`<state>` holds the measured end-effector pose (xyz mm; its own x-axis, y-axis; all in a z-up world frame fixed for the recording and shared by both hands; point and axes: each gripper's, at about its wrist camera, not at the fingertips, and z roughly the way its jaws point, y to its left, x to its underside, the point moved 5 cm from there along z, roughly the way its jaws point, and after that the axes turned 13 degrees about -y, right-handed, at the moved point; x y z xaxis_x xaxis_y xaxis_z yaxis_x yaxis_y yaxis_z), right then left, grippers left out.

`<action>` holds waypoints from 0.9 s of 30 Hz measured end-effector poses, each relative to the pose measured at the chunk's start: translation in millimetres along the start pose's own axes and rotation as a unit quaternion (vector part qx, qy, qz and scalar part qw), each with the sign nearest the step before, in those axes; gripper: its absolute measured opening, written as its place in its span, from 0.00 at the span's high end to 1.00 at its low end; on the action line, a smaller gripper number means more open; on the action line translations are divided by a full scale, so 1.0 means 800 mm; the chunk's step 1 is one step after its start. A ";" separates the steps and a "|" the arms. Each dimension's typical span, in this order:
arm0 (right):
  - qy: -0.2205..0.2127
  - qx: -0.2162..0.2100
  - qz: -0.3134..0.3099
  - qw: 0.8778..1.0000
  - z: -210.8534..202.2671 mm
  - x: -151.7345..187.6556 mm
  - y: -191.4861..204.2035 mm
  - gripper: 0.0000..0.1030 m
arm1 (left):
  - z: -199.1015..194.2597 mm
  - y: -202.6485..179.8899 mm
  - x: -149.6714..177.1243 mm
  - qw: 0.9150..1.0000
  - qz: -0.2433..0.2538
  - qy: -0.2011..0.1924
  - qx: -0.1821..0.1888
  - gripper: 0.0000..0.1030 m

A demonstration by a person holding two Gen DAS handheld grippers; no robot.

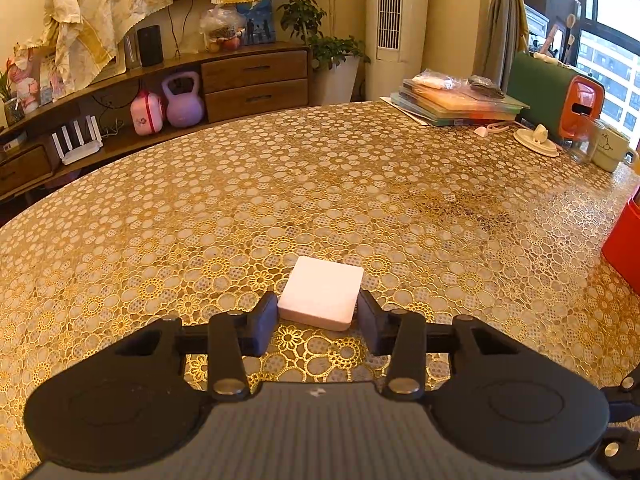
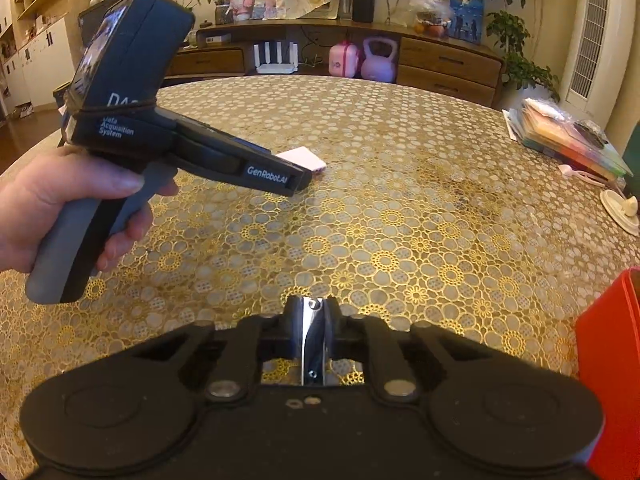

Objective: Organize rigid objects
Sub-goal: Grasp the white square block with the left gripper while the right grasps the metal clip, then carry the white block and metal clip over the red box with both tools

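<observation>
A flat white square block (image 1: 322, 294) lies on the gold-patterned table (image 1: 320, 184). My left gripper (image 1: 317, 312) is open, with one finger at each side of the block's near end; whether the pads touch it is unclear. In the right wrist view the left gripper (image 2: 298, 182) reaches over the same block (image 2: 304, 159). My right gripper (image 2: 313, 312) is shut on a thin shiny metal piece (image 2: 312, 344) and hovers above the table near the front edge.
A red box (image 2: 612, 364) stands at the right front, also seen in the left wrist view (image 1: 626, 244). A stack of folders (image 1: 456, 106), a green and orange appliance (image 1: 560, 94), a mug (image 1: 610, 148) and a white dish (image 1: 536, 142) sit at the far right.
</observation>
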<state>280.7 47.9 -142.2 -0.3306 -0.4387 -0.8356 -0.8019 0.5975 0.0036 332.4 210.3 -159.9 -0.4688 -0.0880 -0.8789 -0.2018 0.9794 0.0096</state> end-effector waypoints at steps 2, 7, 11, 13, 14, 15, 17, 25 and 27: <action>-0.004 0.006 0.013 1.000 -0.004 0.001 -0.003 0.89 | -0.003 -0.003 -0.001 1.000 -0.001 -0.002 0.002 0.59; -0.012 0.021 0.038 0.999 -0.017 0.001 -0.012 0.90 | -0.016 -0.016 -0.003 1.000 -0.002 -0.002 0.012 0.59; -0.026 0.032 0.068 0.997 -0.037 0.001 -0.025 0.90 | -0.031 -0.031 -0.006 1.000 0.001 -0.002 0.024 0.59; -0.033 0.038 0.082 0.995 -0.047 0.003 -0.033 0.90 | -0.039 -0.038 -0.008 1.000 0.000 -0.002 0.029 0.59; -0.035 0.040 0.091 0.994 -0.053 0.003 -0.037 0.90 | -0.044 -0.043 -0.010 0.999 0.001 -0.002 0.032 0.59; -0.038 0.044 0.098 0.993 -0.058 0.004 -0.042 0.90 | -0.048 -0.047 -0.011 0.999 0.002 -0.003 0.034 0.59; -0.044 0.052 0.108 0.992 -0.070 0.006 -0.049 0.90 | -0.058 -0.055 -0.015 0.999 0.005 -0.004 0.040 0.59; -0.073 0.079 0.146 0.983 -0.128 0.010 -0.078 0.90 | -0.097 -0.102 -0.028 0.997 0.020 -0.008 0.077 0.59; -0.079 0.087 0.153 0.981 -0.144 0.010 -0.087 0.90 | -0.106 -0.115 -0.033 0.996 0.024 -0.011 0.086 0.59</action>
<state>276.6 -74.7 -85.5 -0.4498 -0.1205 -0.8849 -0.5754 0.7969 0.1839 290.3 107.4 -97.3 -0.4552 -0.0387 -0.8896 -0.0288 0.9992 -0.0288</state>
